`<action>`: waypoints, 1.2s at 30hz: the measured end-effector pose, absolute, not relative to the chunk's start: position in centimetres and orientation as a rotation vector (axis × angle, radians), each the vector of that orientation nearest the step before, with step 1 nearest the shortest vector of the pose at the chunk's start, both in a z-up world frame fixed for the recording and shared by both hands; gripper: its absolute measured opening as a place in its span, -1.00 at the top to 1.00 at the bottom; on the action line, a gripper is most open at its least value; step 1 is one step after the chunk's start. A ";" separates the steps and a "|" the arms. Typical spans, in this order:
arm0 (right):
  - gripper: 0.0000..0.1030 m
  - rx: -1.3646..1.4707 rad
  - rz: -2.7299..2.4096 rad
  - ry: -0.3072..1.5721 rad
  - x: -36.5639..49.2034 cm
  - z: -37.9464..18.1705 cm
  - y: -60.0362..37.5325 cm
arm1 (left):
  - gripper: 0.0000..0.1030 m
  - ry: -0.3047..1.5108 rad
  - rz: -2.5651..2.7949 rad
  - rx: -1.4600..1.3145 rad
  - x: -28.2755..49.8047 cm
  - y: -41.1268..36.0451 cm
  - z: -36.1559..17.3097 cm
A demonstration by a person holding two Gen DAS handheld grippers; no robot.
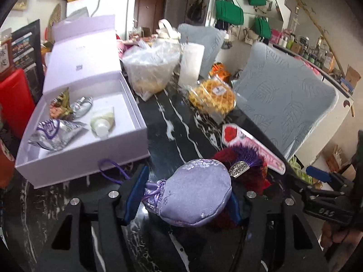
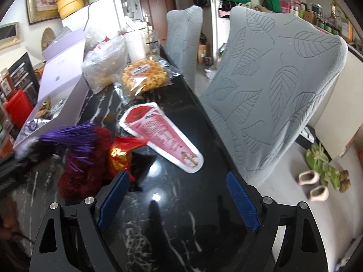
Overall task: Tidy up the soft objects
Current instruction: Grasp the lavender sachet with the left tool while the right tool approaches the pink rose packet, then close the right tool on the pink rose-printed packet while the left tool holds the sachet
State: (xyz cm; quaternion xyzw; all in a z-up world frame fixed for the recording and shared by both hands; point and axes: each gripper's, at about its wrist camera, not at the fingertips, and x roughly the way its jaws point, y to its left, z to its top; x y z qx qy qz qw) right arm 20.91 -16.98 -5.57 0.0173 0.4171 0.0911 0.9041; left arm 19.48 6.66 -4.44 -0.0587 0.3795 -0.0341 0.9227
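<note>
A lilac silk drawstring pouch (image 1: 195, 195) sits between the blue pads of my left gripper (image 1: 188, 192), which is shut on it just above the black marble table (image 1: 163, 136). Its purple cord (image 1: 111, 170) trails left toward the open lilac box (image 1: 90, 161). Just behind the pouch lies a dark red fluffy item (image 2: 79, 174) with a purple tassel (image 1: 249, 158), and a red-and-gold sachet (image 2: 120, 156) rests against it. My right gripper (image 2: 178, 181) hovers open over bare tabletop to the right of these, with nothing between its fingers.
The box holds silver packets (image 1: 54, 133) and a small tube (image 1: 102, 122). A pink-and-white packet (image 2: 163, 136), a wrapped waffle (image 2: 145, 74) and a filled plastic bag (image 1: 149, 68) lie farther back. Grey covered chairs (image 2: 272, 90) stand along the table's right edge.
</note>
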 end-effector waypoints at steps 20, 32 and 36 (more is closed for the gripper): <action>-0.71 -0.189 0.322 0.888 27.2 -6.9 -15.2 | -0.20 0.718 -0.002 -0.133 20.1 6.2 -1.3; -0.50 -0.222 0.453 0.914 28.7 -8.8 -13.4 | -0.20 0.743 0.017 -0.146 20.8 6.1 -2.2; 0.27 -0.238 0.471 0.904 27.6 -8.4 -13.1 | -0.20 0.746 0.017 -0.144 20.6 6.3 -2.2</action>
